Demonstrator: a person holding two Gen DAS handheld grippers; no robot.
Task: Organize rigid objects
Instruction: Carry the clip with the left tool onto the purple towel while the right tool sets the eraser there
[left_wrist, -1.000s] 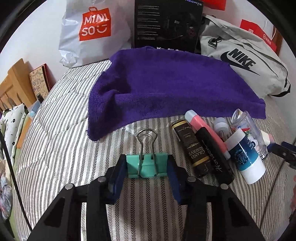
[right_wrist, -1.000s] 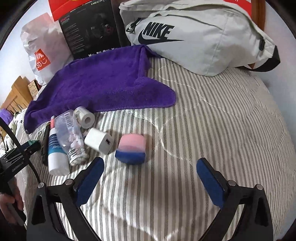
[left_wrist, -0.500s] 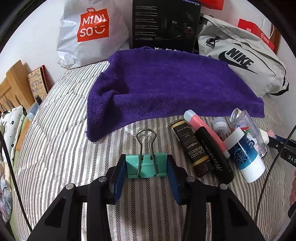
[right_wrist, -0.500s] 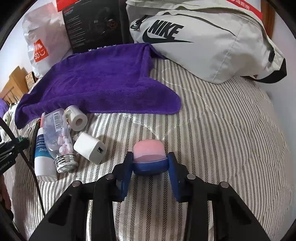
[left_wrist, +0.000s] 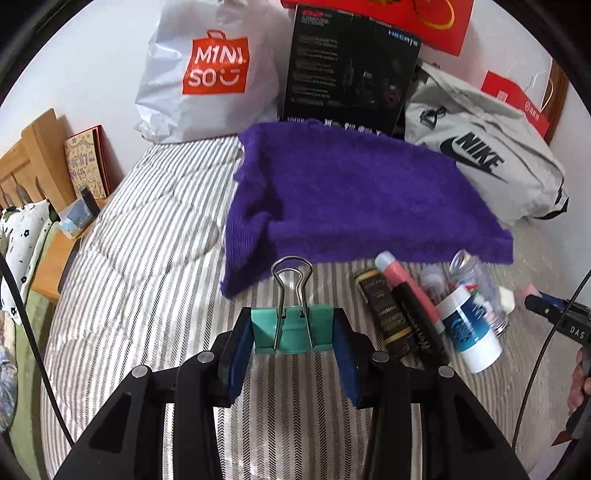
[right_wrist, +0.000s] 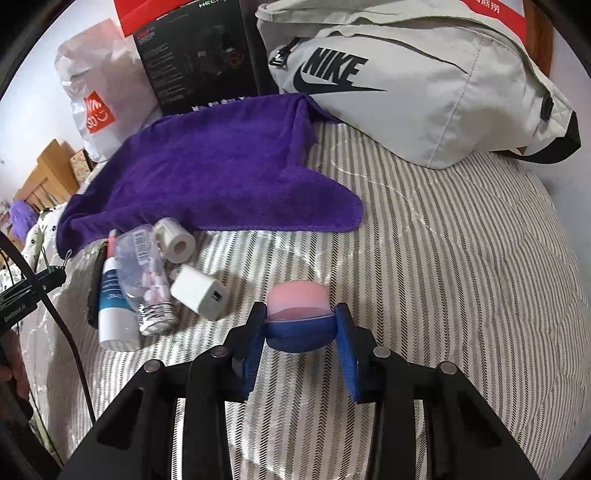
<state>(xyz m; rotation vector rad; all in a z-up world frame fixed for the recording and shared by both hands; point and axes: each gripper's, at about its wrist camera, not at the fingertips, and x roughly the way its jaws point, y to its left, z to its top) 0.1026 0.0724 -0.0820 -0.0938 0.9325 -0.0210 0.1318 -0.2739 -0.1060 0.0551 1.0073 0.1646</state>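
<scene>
Teal and steel, the binder clip (left_wrist: 291, 328) sits clamped between the blue pads of the left gripper (left_wrist: 291, 332), held by its flat sides with the wire handles pointing away toward the purple towel (left_wrist: 354, 199). The right gripper (right_wrist: 299, 325) is closed on the pink-and-blue capsule-shaped case (right_wrist: 298, 314), pads on its blue lower half, just right of the white charger cube (right_wrist: 199, 295) on the striped bedspread (right_wrist: 443, 258).

To lift well, I would raise both straight up before travelling, keeping the squeeze steady: the case is rounded and could roll out of the pads if tilted, and the clip's smooth sides could slip. Carry each over the towel, the likely sorting spot, and set it down flat before letting go.

Compared with a second ago, the right jaws have been closing from wide apart around the case, which then lay free on the bed. In the left view the clip looks raised off the bed, the towel nearer.
</scene>
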